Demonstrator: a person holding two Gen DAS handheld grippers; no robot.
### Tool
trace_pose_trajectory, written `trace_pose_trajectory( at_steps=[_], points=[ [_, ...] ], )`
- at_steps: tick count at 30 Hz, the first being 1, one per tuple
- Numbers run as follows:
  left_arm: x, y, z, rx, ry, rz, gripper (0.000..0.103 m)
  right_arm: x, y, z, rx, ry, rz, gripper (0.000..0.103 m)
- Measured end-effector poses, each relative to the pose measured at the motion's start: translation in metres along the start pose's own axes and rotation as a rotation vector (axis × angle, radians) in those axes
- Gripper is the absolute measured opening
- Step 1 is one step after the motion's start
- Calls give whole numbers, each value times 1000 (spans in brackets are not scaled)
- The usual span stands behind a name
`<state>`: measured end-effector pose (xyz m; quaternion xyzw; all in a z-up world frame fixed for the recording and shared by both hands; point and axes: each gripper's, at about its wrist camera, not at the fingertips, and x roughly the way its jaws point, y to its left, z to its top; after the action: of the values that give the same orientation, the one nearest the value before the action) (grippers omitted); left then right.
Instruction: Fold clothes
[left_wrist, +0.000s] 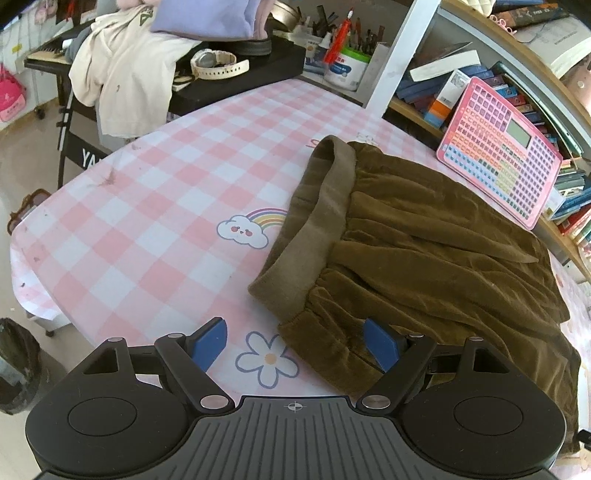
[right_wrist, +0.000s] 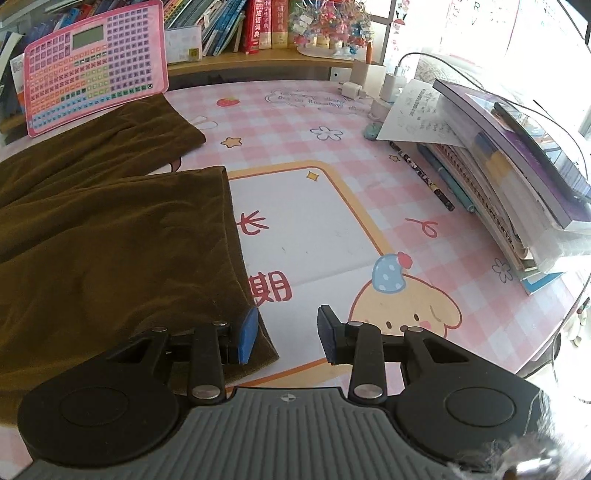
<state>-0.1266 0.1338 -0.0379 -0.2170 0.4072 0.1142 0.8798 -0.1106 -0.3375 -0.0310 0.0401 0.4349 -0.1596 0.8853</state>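
Observation:
Brown velvety trousers (left_wrist: 424, 251) lie flat on the pink checked tablecloth (left_wrist: 147, 221). Their lighter waistband (left_wrist: 325, 214) faces left in the left wrist view. My left gripper (left_wrist: 291, 332) hangs open and wide at the waistband's near corner, with one blue pad over the cloth and the other over bare table. In the right wrist view the two trouser legs (right_wrist: 110, 240) end at their hems. My right gripper (right_wrist: 288, 314) is open at the near hem corner. Its left pad sits above the fabric edge and its right pad above the tablecloth (right_wrist: 295, 229). Neither gripper presses on anything.
A pink key-grid toy tablet (left_wrist: 498, 147) (right_wrist: 92, 66) leans on the bookshelf behind the trousers. A stack of books (right_wrist: 517, 166), pens (right_wrist: 424, 173) and chargers (right_wrist: 369, 85) crowd the right side. A cream garment (left_wrist: 125, 74) and a watch (left_wrist: 218, 62) lie on a black stand beyond the far edge.

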Motion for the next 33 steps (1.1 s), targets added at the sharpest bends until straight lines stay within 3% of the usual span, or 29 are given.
trace_pose_trajectory(
  at_steps=[5, 10, 14, 19, 22, 29, 33],
  points=[
    [0, 1, 0, -13, -11, 3, 82, 2, -1, -4, -1, 4, 5, 33],
    [7, 10, 1, -94, 5, -4, 81, 2, -1, -3, -11, 5, 3, 34],
    [10, 16, 6, -141, -6, -13, 72, 2, 0, -3, -11, 8, -2, 35],
    [19, 13, 14, -105, -20, -17, 27, 1, 3, -5, -20, 6, 0, 35],
    [19, 9, 19, -68, -39, -21, 13, 0, 5, -8, -19, 6, 0, 35],
    [24, 12, 27, -41, -50, 14, 14, -4, 13, -13, -41, -7, 18, 35],
    [23, 12, 27, -17, -47, 16, 20, -3, 12, -14, -43, -15, 18, 37]
  ],
)
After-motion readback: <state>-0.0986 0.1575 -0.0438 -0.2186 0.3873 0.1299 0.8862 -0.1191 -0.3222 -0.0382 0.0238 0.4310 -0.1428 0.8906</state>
